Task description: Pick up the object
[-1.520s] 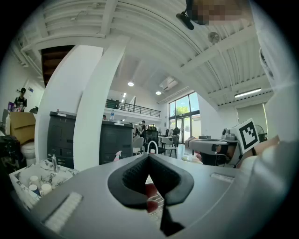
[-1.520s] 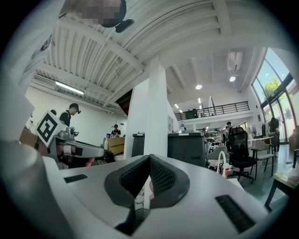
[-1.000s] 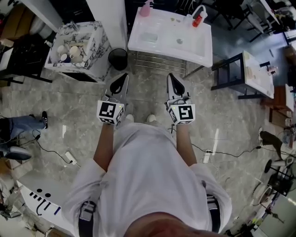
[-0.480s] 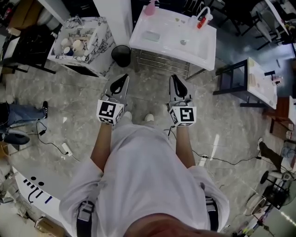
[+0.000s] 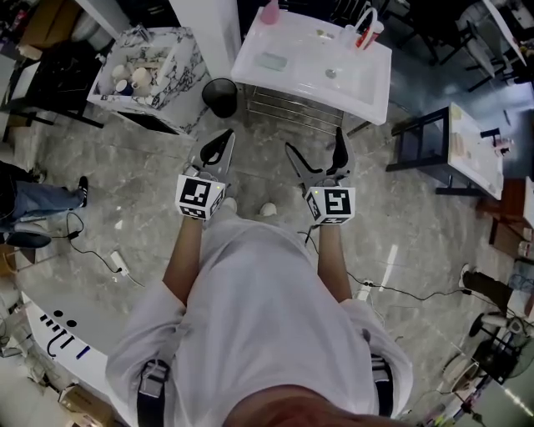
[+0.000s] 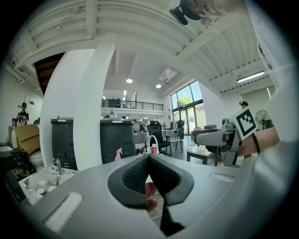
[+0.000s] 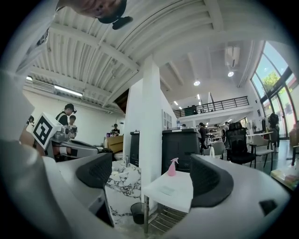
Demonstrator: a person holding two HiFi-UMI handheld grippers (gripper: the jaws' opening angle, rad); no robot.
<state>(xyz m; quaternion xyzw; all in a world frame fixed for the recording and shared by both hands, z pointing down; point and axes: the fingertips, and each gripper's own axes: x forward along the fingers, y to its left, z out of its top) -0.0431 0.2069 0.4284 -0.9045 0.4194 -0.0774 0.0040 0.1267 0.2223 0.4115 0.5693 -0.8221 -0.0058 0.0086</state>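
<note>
A white table (image 5: 367,92) stands ahead of me, beyond both grippers. On it are a pink spray bottle (image 5: 269,12), a red and white pump bottle (image 5: 365,29), a pale green cloth (image 5: 271,61) and a small grey item (image 5: 331,74). My left gripper (image 5: 219,148) is held above the floor, short of the table, jaws shut with nothing in them. My right gripper (image 5: 314,143) is beside it, its jaws opening wide with nothing between them. The right gripper view frames the pink spray bottle (image 7: 173,166) and the cloth (image 7: 167,190) between the spread fingers.
A marble-patterned box (image 5: 179,79) holding cups stands left of the table, with a black bin (image 5: 220,97) and a white column (image 5: 204,33) between them. A wire shelf (image 5: 292,108) sits under the table. A dark side table (image 5: 421,142) is at right. Cables (image 5: 100,258) cross the floor.
The right gripper's jaws have swung from shut to wide open. The left gripper stays shut. Both grippers and the view have crept slightly toward the table.
</note>
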